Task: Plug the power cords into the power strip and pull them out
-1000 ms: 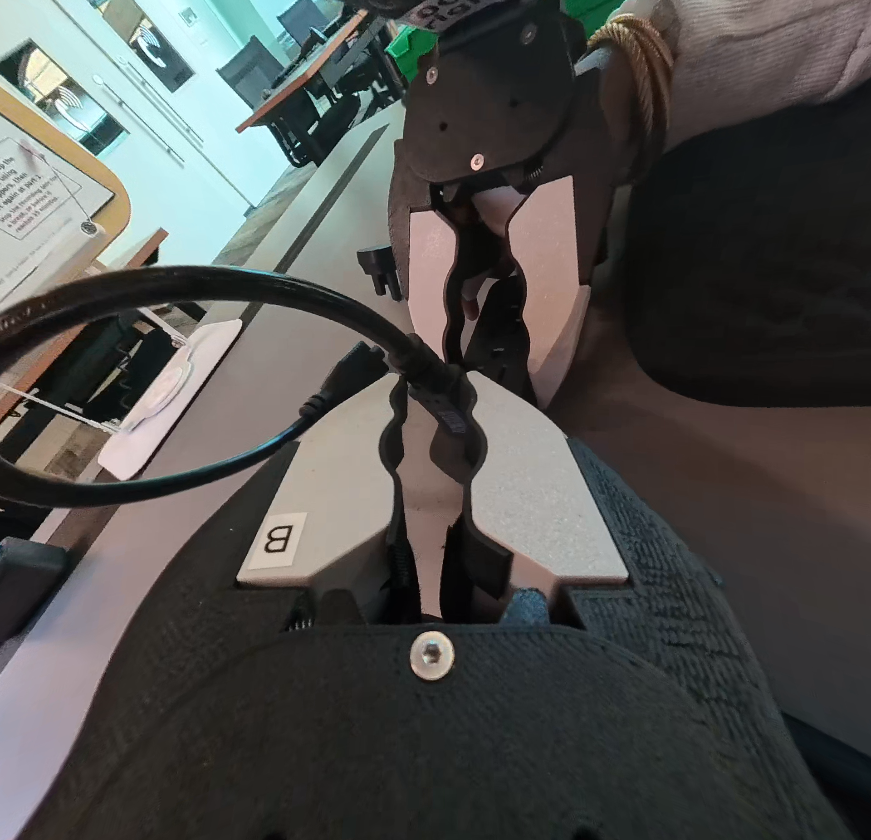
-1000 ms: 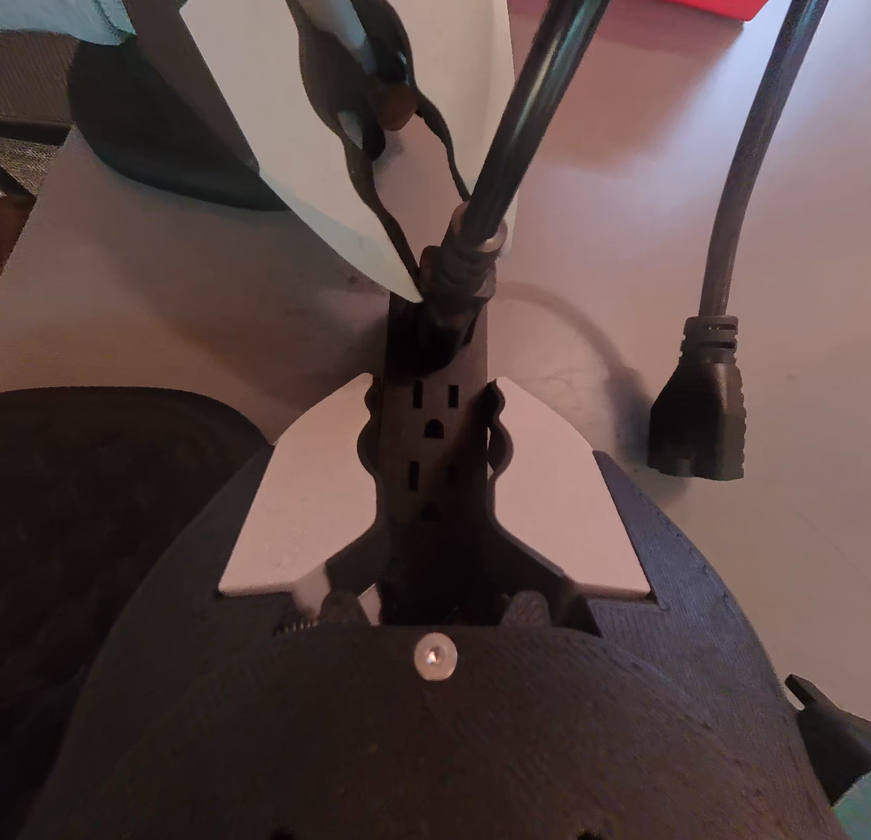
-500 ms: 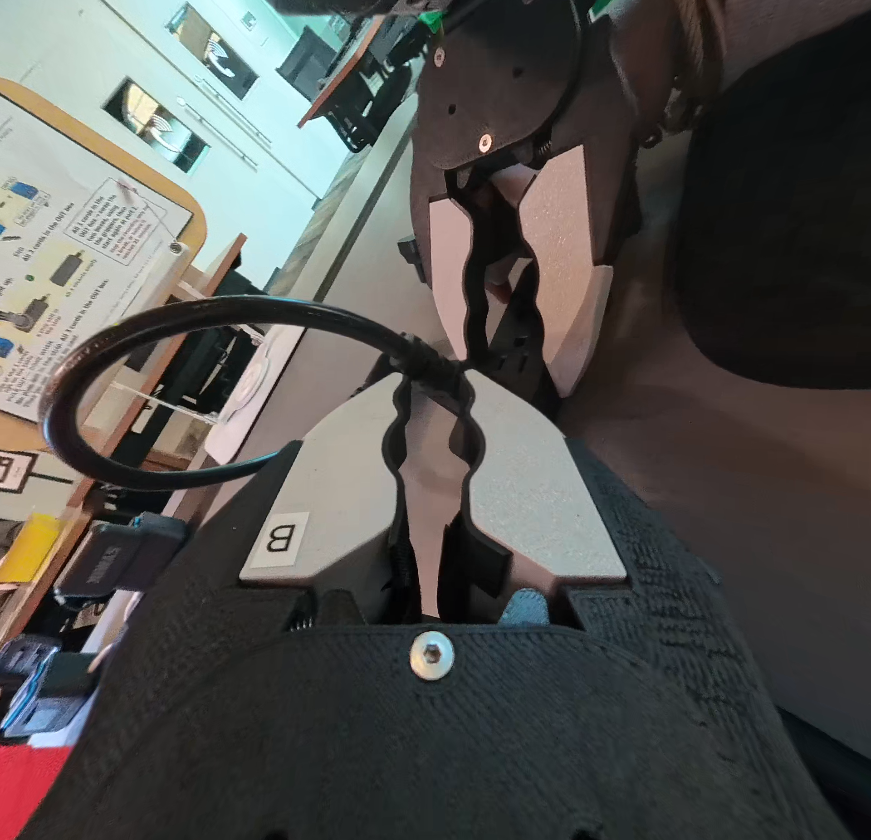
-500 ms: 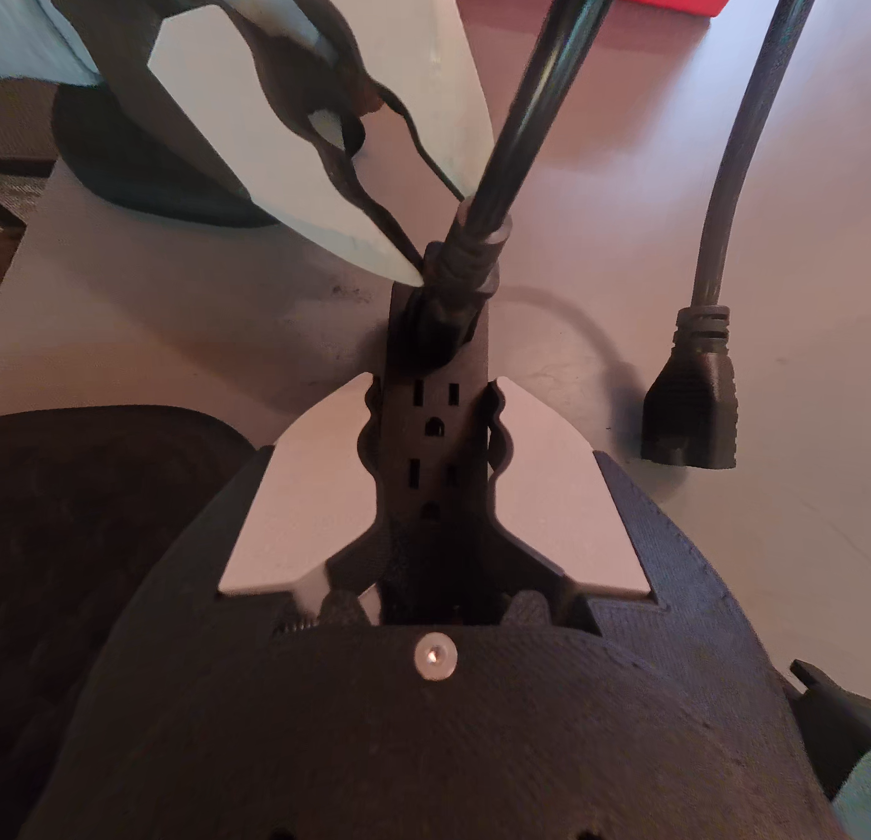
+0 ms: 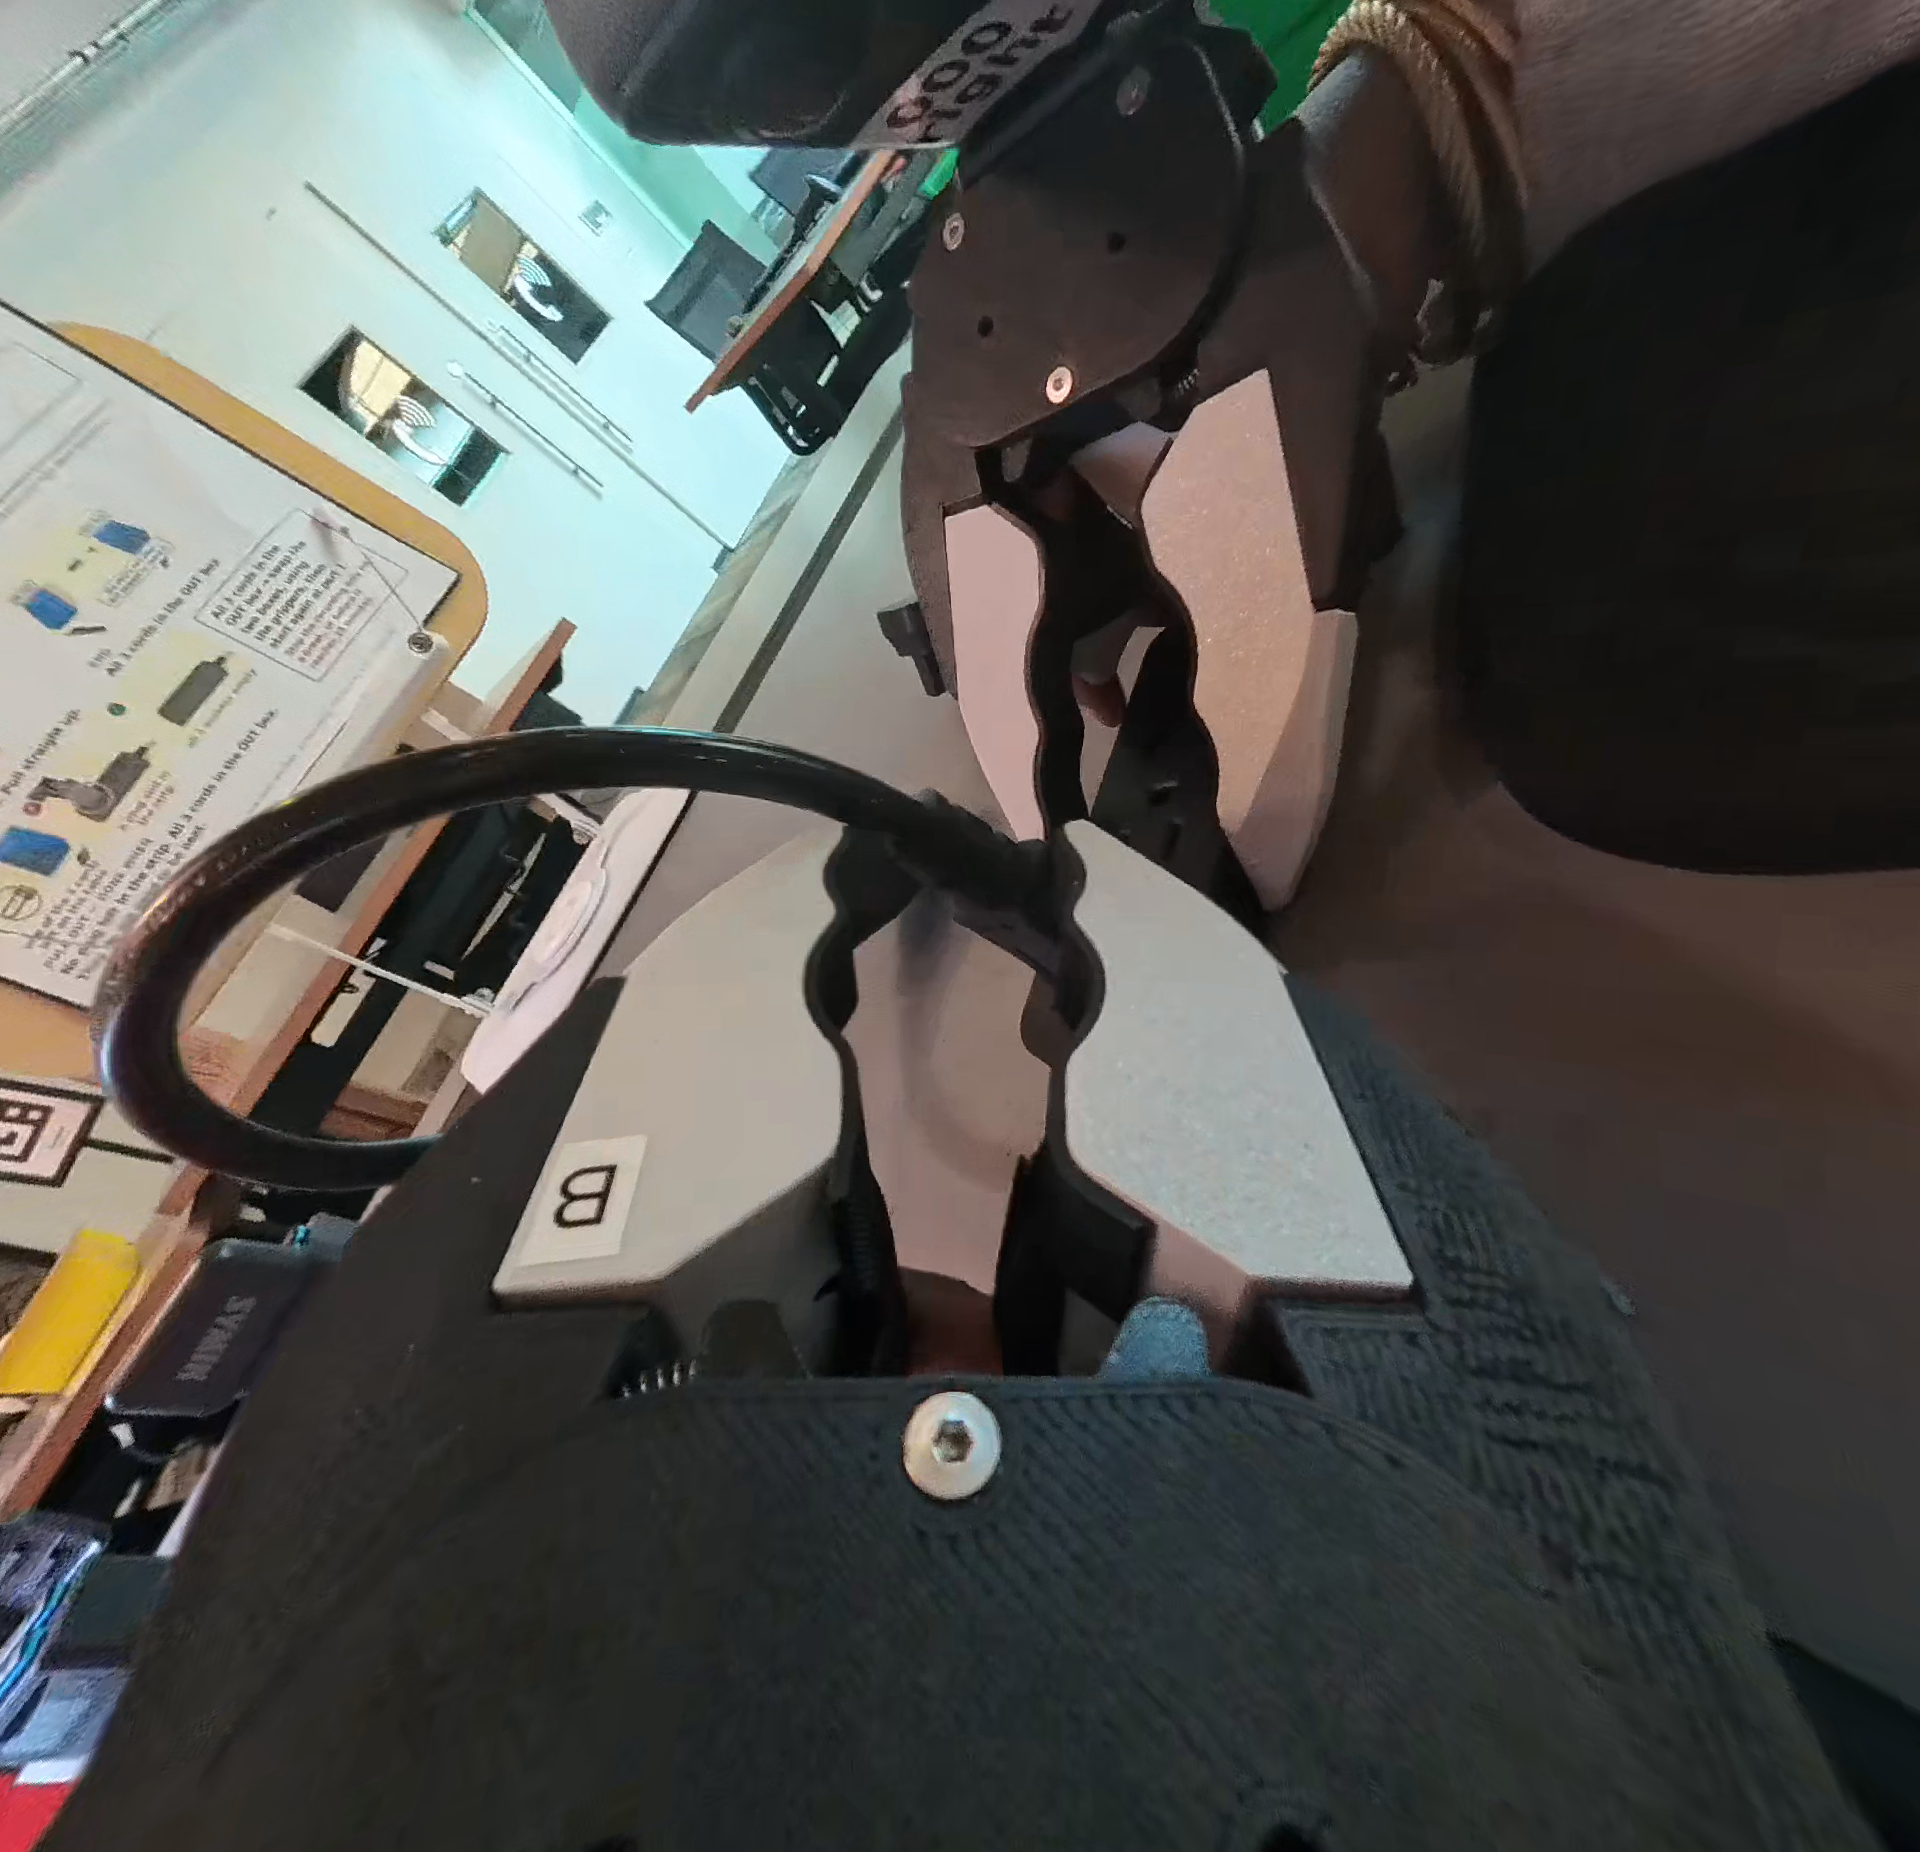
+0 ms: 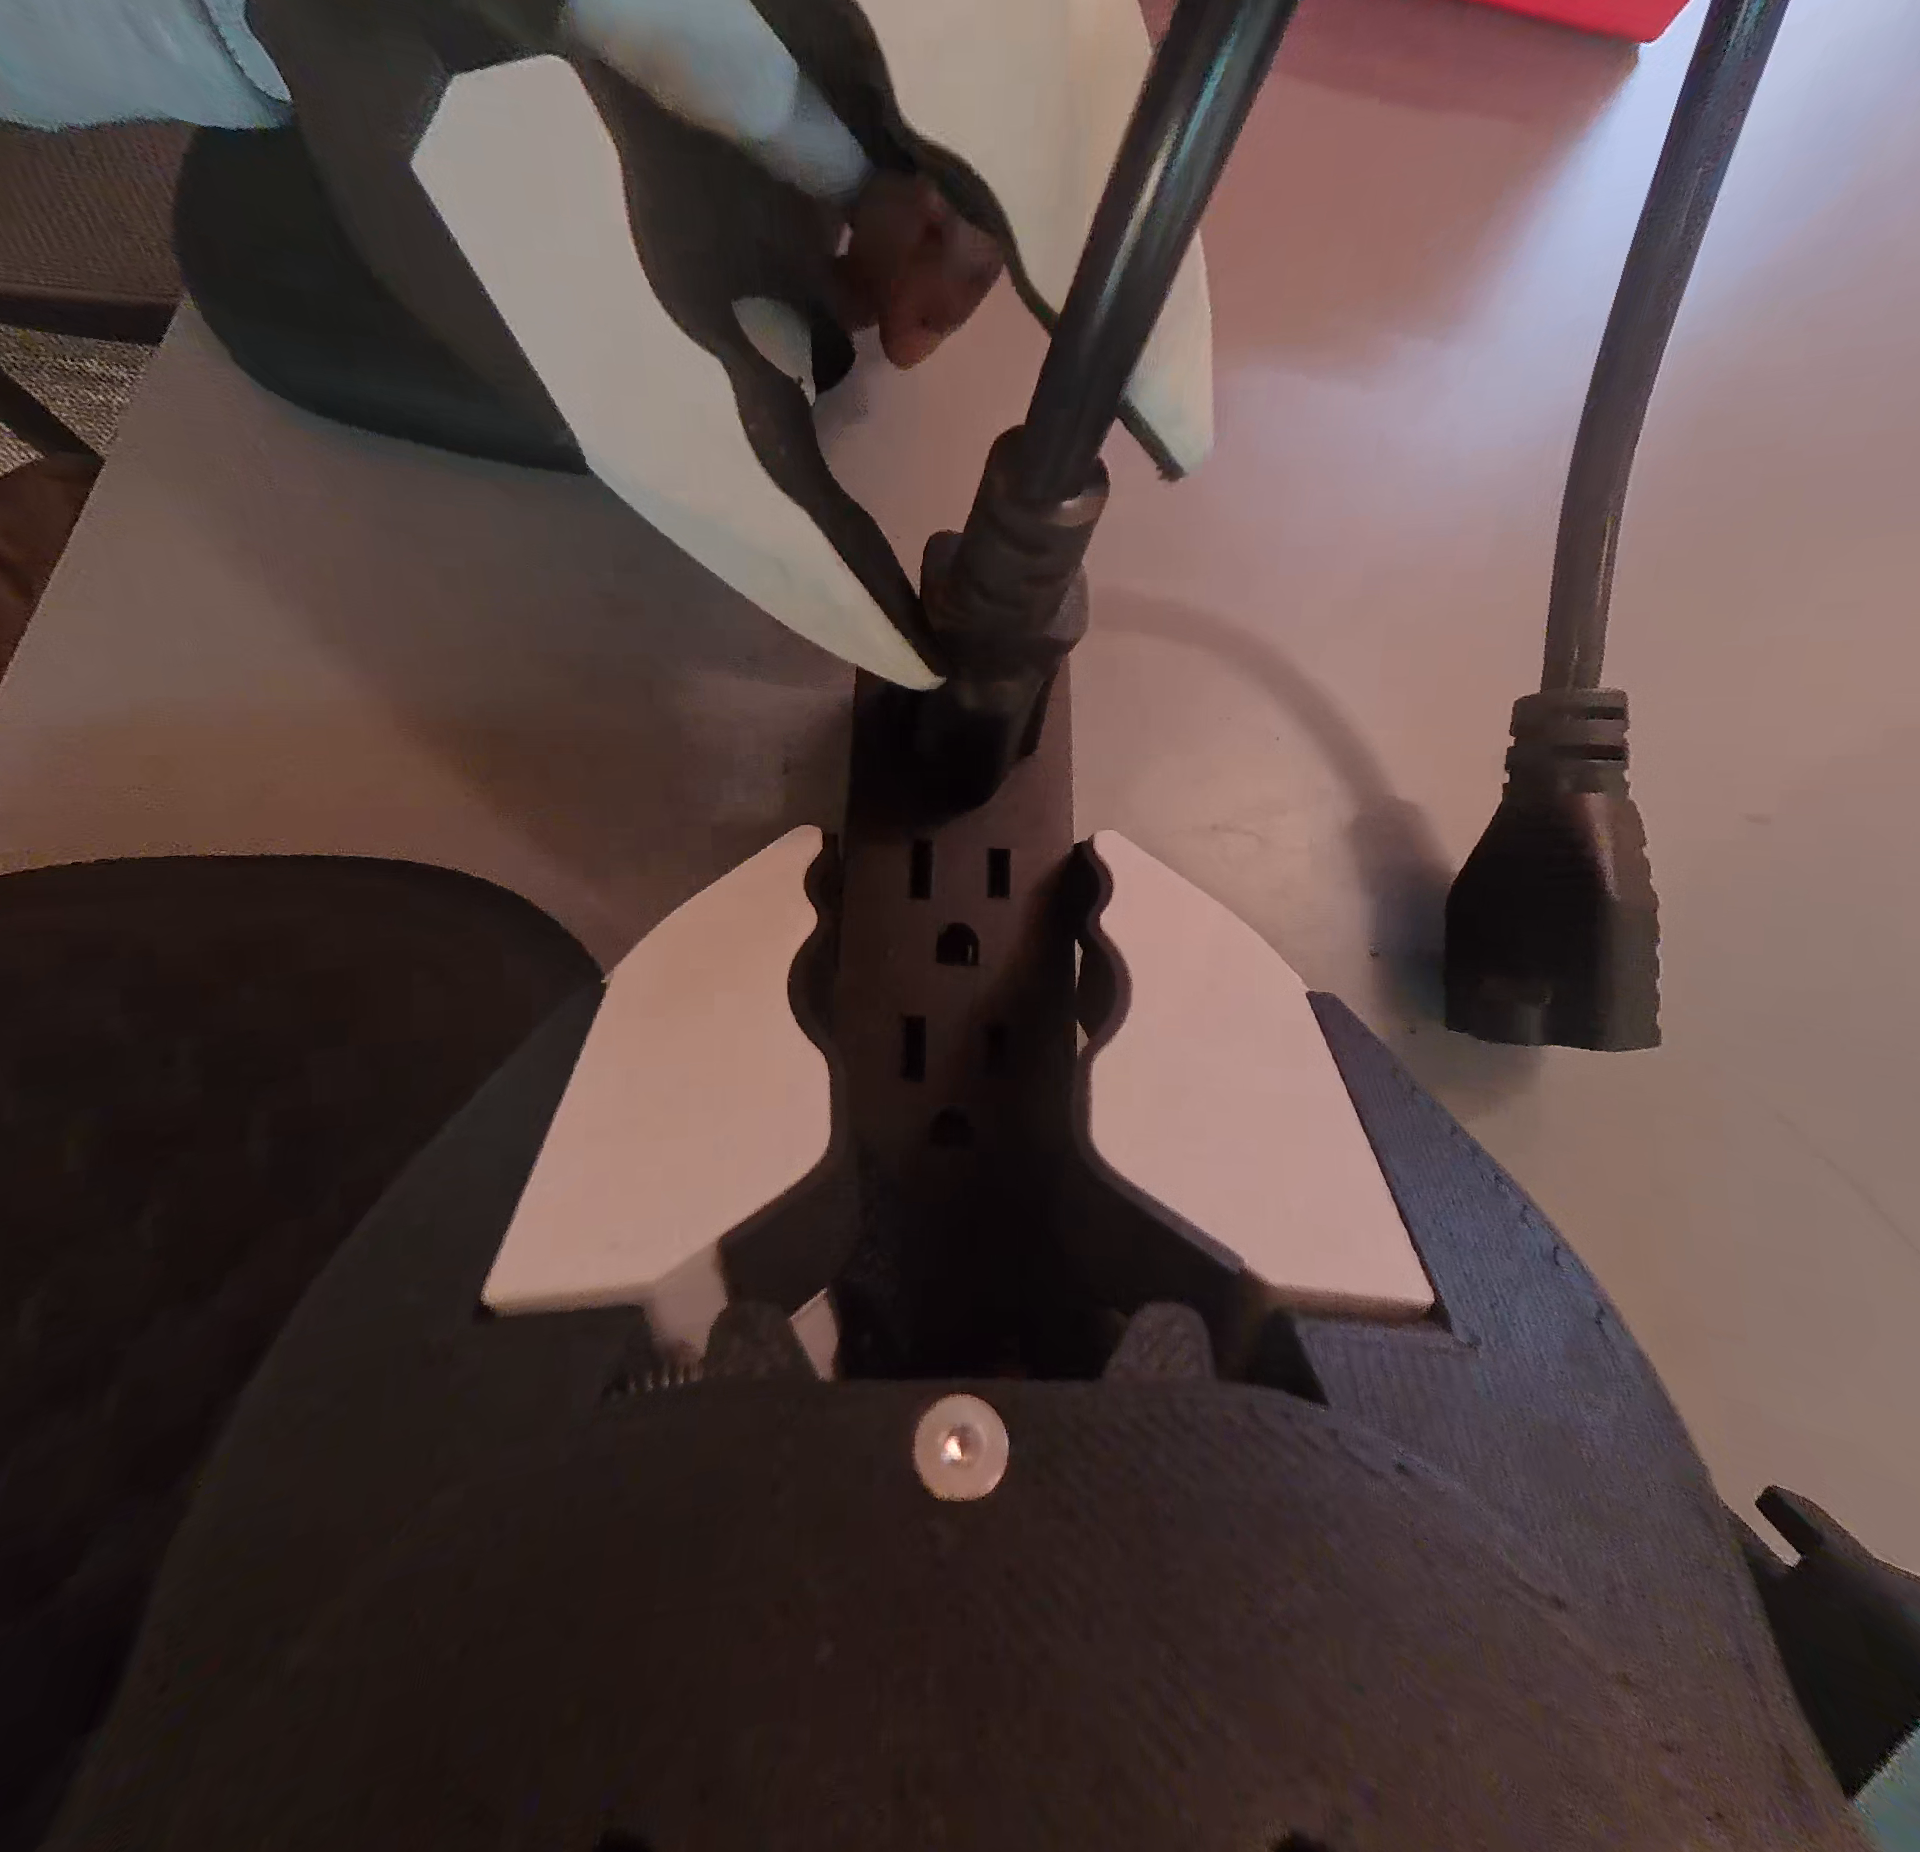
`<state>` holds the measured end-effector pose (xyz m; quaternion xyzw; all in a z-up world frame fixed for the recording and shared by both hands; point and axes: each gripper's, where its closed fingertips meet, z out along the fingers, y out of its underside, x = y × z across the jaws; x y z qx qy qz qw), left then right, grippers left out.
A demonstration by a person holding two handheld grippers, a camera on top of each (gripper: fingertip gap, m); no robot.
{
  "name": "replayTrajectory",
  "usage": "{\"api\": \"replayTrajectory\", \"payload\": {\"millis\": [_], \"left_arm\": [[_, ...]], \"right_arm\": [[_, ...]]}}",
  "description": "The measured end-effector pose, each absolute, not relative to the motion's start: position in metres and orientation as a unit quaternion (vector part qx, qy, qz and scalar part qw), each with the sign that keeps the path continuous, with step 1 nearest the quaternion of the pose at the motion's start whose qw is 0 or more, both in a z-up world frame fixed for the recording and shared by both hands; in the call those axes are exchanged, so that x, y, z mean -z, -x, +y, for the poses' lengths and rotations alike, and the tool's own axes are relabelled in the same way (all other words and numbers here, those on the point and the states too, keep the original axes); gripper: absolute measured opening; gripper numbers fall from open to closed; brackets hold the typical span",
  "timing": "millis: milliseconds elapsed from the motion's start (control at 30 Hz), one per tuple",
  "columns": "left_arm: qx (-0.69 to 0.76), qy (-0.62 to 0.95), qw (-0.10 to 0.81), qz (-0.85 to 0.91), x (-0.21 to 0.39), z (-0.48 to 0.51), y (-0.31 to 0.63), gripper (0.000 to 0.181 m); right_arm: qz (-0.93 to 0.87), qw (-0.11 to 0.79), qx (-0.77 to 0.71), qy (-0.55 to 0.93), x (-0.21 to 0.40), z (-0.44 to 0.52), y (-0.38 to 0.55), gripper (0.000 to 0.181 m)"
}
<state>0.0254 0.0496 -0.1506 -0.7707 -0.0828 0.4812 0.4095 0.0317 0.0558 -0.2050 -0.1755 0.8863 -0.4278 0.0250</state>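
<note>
One black power strip (image 6: 951, 981) pinched in right gripper (image 6: 951, 955) jaws, left gripper (image 5: 956, 929) jaws pinching one plug (image 6: 987, 680), second cord end (image 6: 1548, 929) loose on table (image 6: 1299, 576)

Left gripper (image 5: 961, 867) around black cord's plug (image 5: 1013, 867), right gripper (image 5: 1132, 763) opposite.

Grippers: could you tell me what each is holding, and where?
Right hand-held gripper clamps the power strip's sides; left pinches the plug at its neck.

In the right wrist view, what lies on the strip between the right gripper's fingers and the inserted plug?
Only bare strip. In the right wrist view, the power strip shows one empty outlet between the right gripper and the plug.
</note>
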Motion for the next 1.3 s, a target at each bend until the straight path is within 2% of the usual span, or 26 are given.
{"api": "replayTrajectory", "payload": {"millis": [600,1300], "left_arm": [[-0.469,0.774,0.406,-0.128,0.145,0.045,-0.023,0.029],[-0.498,0.780,0.367,-0.099,0.149,0.045,-0.023,0.029]], "right_arm": [[0.879,0.042,0.449,0.152,0.200,0.051,-0.030,0.044],[0.883,0.013,0.442,0.160,0.204,0.048,-0.027,0.045]]}}
